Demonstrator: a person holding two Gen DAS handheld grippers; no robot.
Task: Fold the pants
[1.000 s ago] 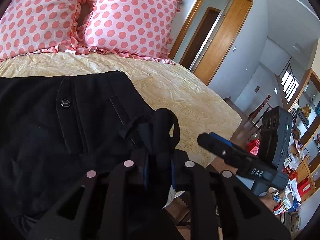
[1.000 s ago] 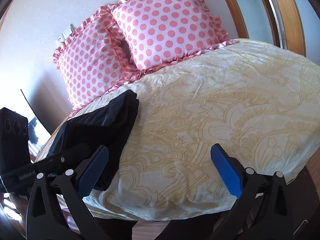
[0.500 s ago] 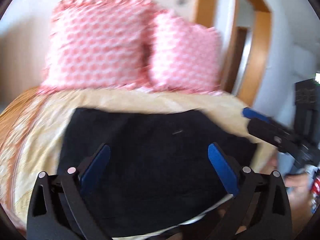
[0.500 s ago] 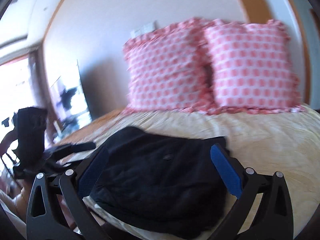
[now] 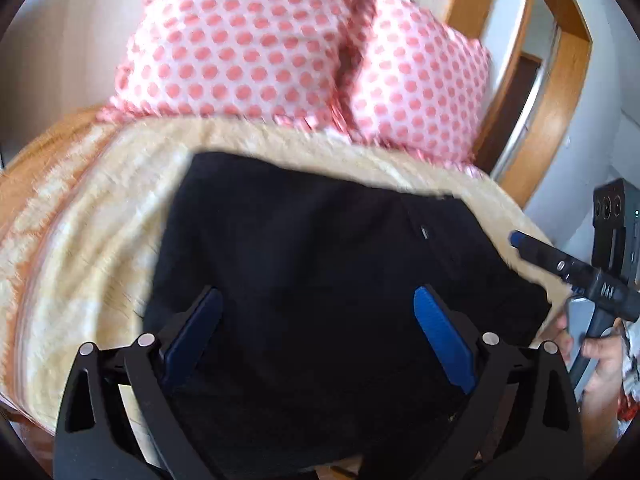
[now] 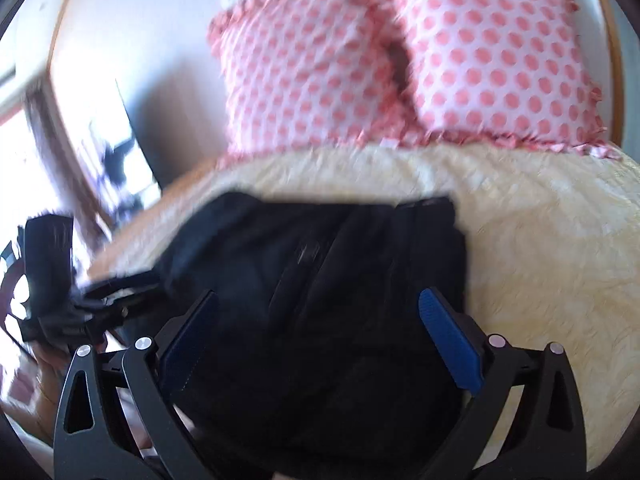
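Black pants (image 5: pixel 320 264) lie folded in a compact block on the cream bedspread (image 5: pixel 96 216), near the bed's front edge. They also show in the right wrist view (image 6: pixel 328 280). My left gripper (image 5: pixel 318 336) is open and empty, hovering over the near part of the pants. My right gripper (image 6: pixel 320 340) is open and empty, also over the pants. The right gripper shows at the right edge of the left wrist view (image 5: pixel 568 268). The left gripper shows at the left of the right wrist view (image 6: pixel 92 304).
Two pink polka-dot pillows (image 5: pixel 248 44) (image 6: pixel 492 52) stand at the head of the bed. A wooden door frame (image 5: pixel 560 80) is at the right. A window (image 6: pixel 16 152) is at the left of the bed. The bedspread (image 6: pixel 552 248) extends right of the pants.
My left gripper was shut on a fold of the pants; it has let go and opened. Both grippers have pulled back and now face the folded pants and the pillows.
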